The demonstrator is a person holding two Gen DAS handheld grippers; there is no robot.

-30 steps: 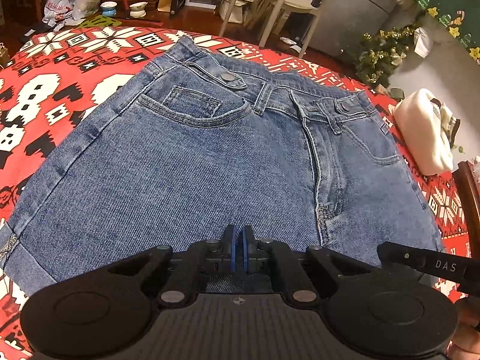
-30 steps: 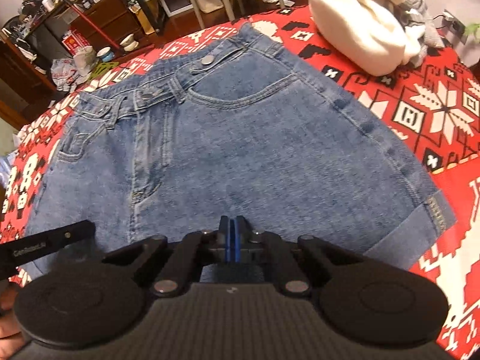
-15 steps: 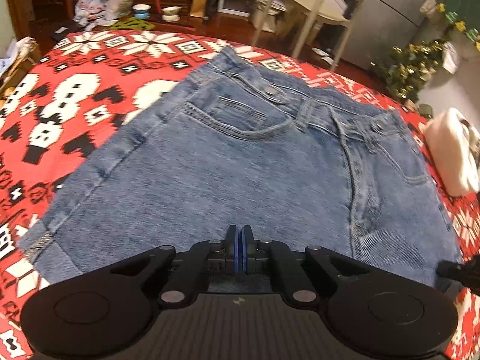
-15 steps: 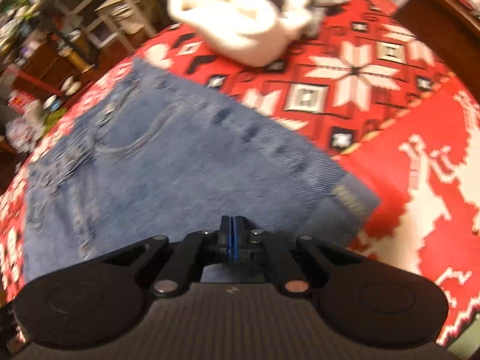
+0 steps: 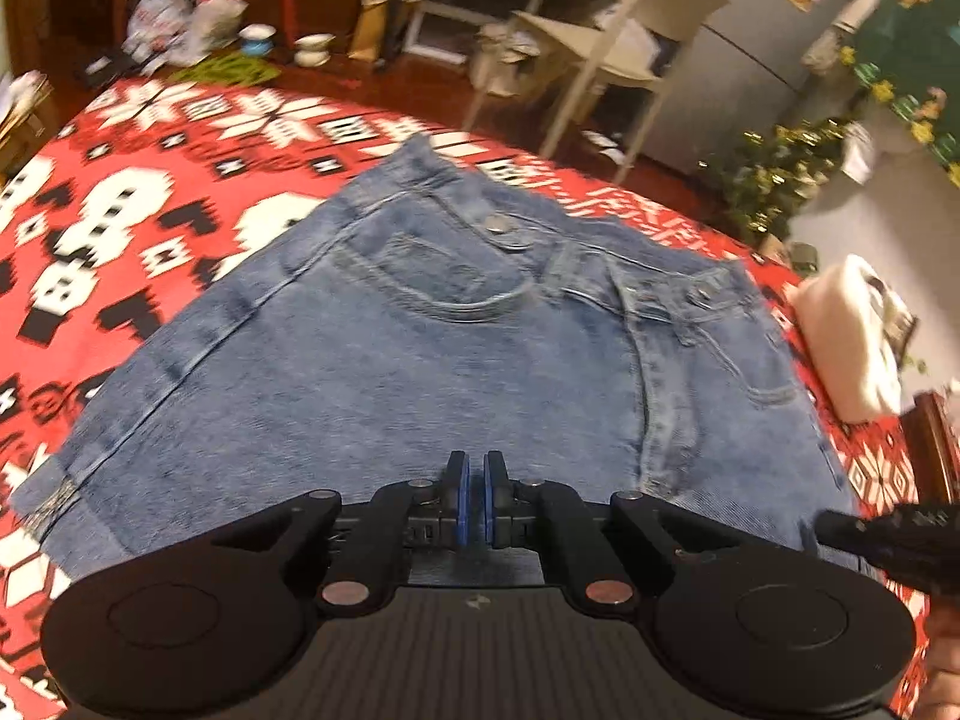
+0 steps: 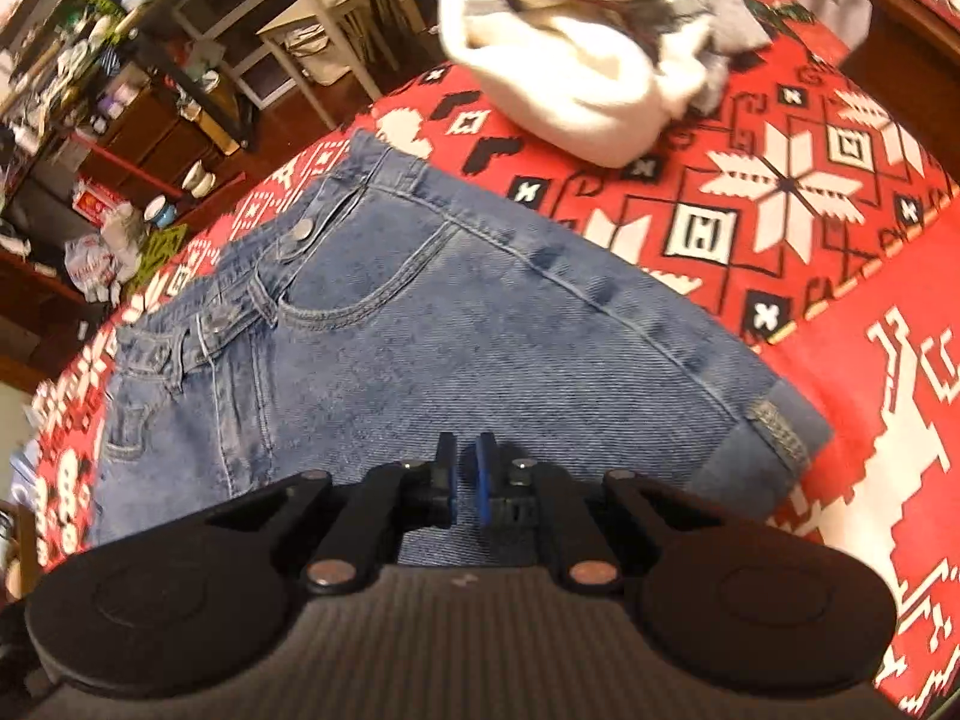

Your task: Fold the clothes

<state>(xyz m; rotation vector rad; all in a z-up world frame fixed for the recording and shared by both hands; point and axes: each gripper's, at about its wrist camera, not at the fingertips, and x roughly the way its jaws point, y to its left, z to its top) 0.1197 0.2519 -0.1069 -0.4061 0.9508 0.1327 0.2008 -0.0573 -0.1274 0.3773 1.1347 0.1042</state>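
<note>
A pair of blue denim shorts (image 5: 420, 372) lies flat, front up, on a red patterned blanket (image 5: 120, 228), waistband at the far side. My left gripper (image 5: 473, 498) hovers over the near hem at the middle, its blue pads shut with nothing seen between them. In the right wrist view the shorts (image 6: 480, 348) spread to the left, with a cuffed leg hem at the right. My right gripper (image 6: 463, 480) is over the near hem. Its jaws are opening to a narrow gap, and no cloth shows between the pads.
A white bundled garment (image 6: 576, 84) lies on the blanket (image 6: 870, 360) beyond the shorts to the right, and shows in the left view as a white bundle (image 5: 852, 336). A dark wooden edge (image 6: 912, 42) bounds the far right. A chair (image 5: 606, 42) and cluttered shelves stand beyond.
The right view has swung and rolled, so the cuffed hem now shows at the right, and the right pads have parted slightly. The left view has shifted a little to the left.
</note>
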